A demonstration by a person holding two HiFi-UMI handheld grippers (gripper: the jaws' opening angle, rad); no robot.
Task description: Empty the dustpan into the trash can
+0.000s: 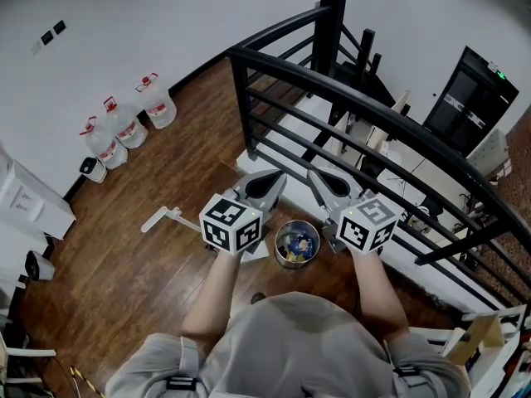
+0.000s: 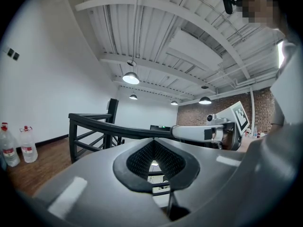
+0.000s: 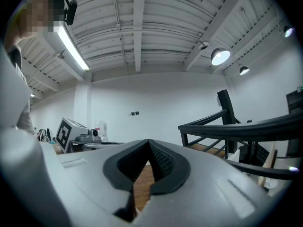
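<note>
1. Three clear water jugs (image 1: 124,124) with red caps stand well to the left of the left tongs (image 1: 278,177).
2. The white dustpan (image 1: 166,218) lies on the wooden floor (image 1: 124,264), below and just left of the left tongs, whose jaws are pressed together on nothing.
3. The round trash can (image 1: 297,245), holding mixed blue and yellow litter, sits below and between both tongs.
4. The right tongs (image 1: 314,173) are likewise closed and empty. Each tongs' cube (image 1: 232,224) carries black-and-white square markers.
</note>
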